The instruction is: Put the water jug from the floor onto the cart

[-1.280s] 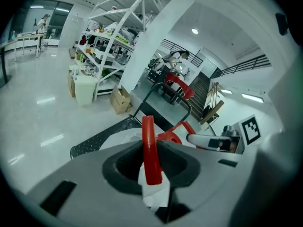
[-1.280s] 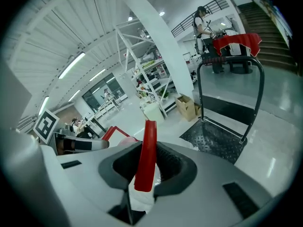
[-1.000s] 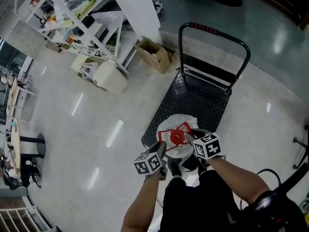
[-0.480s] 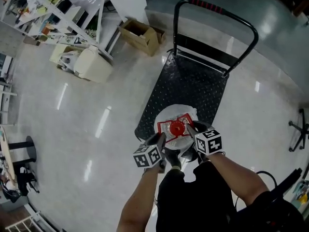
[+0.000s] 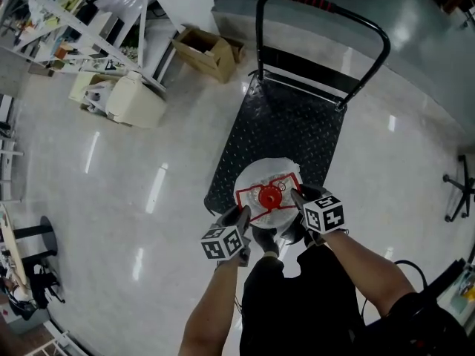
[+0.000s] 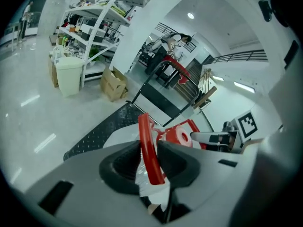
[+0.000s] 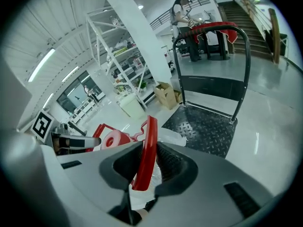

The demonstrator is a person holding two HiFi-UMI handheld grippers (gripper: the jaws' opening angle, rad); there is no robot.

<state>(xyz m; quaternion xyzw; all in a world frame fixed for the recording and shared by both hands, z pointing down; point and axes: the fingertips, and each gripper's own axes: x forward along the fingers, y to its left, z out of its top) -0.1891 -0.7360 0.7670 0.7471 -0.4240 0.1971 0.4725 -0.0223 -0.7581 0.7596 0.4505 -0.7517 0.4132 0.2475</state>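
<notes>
The water jug (image 5: 265,193) is white, with a red cap (image 5: 269,196) and a red handle frame on top. It is over the near end of the black cart deck (image 5: 293,136); whether it rests on the deck I cannot tell. My left gripper (image 5: 243,215) is shut on the frame's left bar (image 6: 149,152). My right gripper (image 5: 297,196) is shut on the frame's right bar (image 7: 146,150). In each gripper view the red bar stands pinched between the dark pads, and the cap (image 6: 182,136) (image 7: 113,140) lies beyond it.
The cart's push handle (image 5: 320,10) rises at its far end. A cardboard box (image 5: 208,49), a cream bin (image 5: 137,104) and white shelving (image 5: 67,10) stand to the far left. A chair base (image 5: 456,188) is at the right edge. A person (image 7: 182,13) stands far off.
Both grippers and the jug have sunk lower over the cart's near end. The grips on the red frame look unchanged.
</notes>
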